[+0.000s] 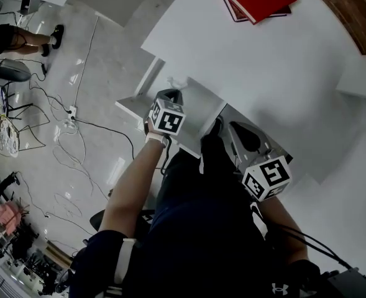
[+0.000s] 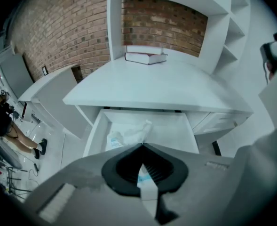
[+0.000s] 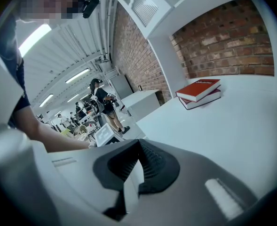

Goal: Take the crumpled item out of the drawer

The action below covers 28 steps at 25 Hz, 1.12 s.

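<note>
OK, left gripper clamped on item: strip pinched between pads, rest hangs over drawer, centre frame. Judgement: lift straight up, slow, hold clamp, clear front rim before swinging away. Right gripper jaws together, empty, above desk. Head view: drawer mostly hidden behind grippers. Unclear whether item's lower end touches drawer floor.

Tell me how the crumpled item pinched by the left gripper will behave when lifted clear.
Probably floppy: the crumpled item trails limply from the left gripper into the drawer. Likely very light, being thin and creased. It may tear, since only a strip is pinched.
</note>
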Motion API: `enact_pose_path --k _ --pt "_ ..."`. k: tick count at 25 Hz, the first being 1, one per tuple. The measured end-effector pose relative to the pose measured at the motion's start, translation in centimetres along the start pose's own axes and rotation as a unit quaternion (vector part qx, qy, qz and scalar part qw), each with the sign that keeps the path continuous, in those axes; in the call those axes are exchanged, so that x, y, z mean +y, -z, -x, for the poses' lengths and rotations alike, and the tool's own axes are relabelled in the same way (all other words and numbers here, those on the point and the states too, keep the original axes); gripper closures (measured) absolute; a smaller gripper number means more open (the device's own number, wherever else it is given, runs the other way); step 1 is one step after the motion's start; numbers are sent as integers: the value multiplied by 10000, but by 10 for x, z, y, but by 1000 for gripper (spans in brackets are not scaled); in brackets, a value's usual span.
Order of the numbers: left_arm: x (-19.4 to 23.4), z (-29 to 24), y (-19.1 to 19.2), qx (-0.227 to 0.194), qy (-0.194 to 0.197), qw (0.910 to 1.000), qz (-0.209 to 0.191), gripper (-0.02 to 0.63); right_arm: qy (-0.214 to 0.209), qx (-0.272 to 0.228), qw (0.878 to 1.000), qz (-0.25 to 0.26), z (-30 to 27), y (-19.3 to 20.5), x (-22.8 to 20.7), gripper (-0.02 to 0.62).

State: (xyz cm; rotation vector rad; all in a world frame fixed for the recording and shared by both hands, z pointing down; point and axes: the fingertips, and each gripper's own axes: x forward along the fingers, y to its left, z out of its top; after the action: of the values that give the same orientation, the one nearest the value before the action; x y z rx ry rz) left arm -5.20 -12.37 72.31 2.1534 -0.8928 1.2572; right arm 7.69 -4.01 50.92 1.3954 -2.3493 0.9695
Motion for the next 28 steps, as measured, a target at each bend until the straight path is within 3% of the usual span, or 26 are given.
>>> enact_pose_path --k 6,13,28 --pt "-7 50 -30 -824 268 9957 329 603 -167 -70 9997 158 -3 -10 7 592" --pt "-12 117 -61 -1598 287 9853 527 603 -259 -231 9986 399 -1 -28 16 592" --pt "-30 230 -105 -2989 356 9487 965 601 -490 -703 9938 714 -2 -62 26 592"
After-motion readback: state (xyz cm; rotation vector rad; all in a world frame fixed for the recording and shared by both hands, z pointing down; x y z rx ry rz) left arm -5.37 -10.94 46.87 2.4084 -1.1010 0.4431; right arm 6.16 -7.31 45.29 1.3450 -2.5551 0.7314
